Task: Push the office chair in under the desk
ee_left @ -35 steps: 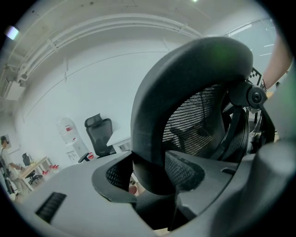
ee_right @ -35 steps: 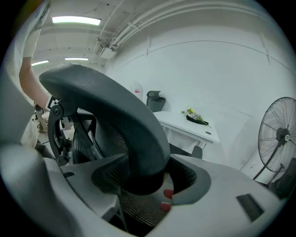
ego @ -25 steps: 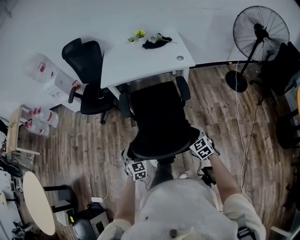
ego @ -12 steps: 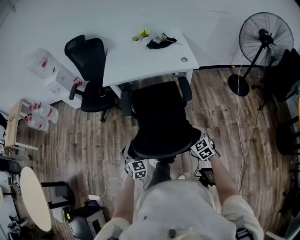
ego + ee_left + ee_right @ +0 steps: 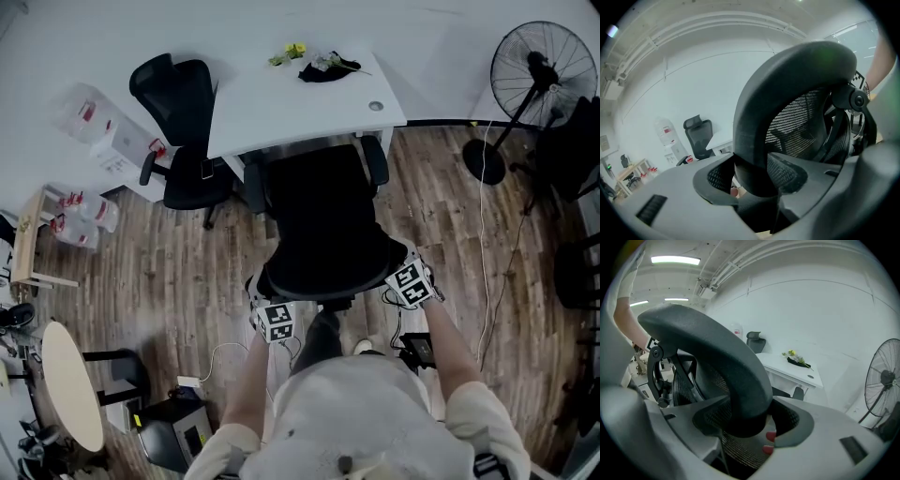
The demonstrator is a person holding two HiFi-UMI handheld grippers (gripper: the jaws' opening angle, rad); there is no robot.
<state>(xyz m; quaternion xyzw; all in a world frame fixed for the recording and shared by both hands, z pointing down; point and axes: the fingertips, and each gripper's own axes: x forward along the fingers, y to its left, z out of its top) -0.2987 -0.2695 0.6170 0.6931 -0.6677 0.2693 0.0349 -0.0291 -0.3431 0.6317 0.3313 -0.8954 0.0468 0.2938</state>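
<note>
Round table (image 5: 70,398): seen at the lower left of the head view, on the wooden floor (image 5: 178,272).
Second chair (image 5: 183,112): a black one, placed at the upper left, just beside the left end of the desk.
Left gripper (image 5: 262,295): found left of centre; its jaws are spread wide and clamped on the left rim of the backrest (image 5: 754,117), which fills the gap between them.
Office chair (image 5: 323,225): set in the middle of the frame, black, with its backrest turned toward the person; the front of the seat and the armrests are tucked at the near edge of the desk.
Desk (image 5: 281,112): white, at the upper centre, against the wall; flowers (image 5: 289,53) are laid on its far side.
Right gripper (image 5: 401,267): found right of centre; its jaws are likewise spread wide and closed on the right rim of the backrest.
Fan (image 5: 544,66): stood at the upper right, well apart from the chair.
</note>
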